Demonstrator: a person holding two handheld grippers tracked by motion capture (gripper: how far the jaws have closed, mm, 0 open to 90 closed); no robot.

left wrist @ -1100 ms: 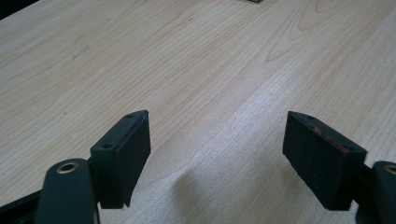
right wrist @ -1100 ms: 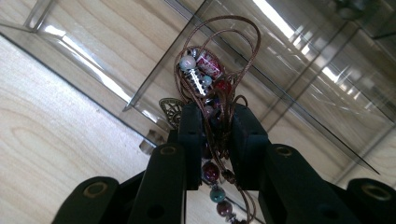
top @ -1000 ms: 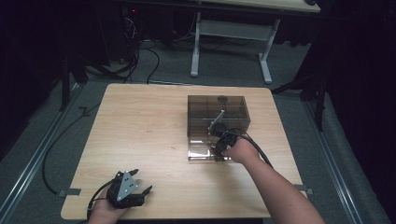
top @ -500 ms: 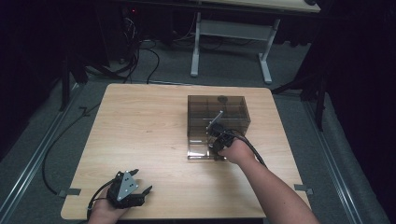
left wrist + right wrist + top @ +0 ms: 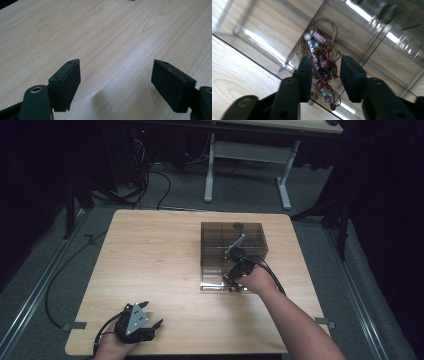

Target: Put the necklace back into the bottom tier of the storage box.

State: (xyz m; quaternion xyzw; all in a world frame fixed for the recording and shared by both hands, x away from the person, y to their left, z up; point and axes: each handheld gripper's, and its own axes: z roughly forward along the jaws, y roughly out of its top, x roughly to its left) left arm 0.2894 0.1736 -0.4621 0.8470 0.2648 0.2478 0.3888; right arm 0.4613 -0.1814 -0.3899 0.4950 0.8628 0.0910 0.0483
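Two grippers here, and only one of them is doing anything. The right gripper is down at the front of the smoky clear plastic box, and in the right gripper view there's a beaded necklace on a brown cord hanging between its jaws. The jaws have just been opening, and now there's a bit of daylight on both sides of the beads, so I'd say the pads aren't really squeezing it anymore; it looks let go, or close to it. The bunch of beads and cord sits over the clear floor of the box, right by one of its dividers, so my read is the necklace is basically dropped into a front compartment. Which compartment exactly I can't tell, with all the glare on the plastic. From the high view you can see the right hand at the near edge of the box with the gripper poking in. The left gripper is parked near the front left corner of the wooden table, well apart from the box, jaws spread wide with nothing but bare wood between them. So the placing part looks pretty much finished. What's left, I'd guess, is pulling the right gripper out without snagging the cord, since a loop still hangs low near the jaws.
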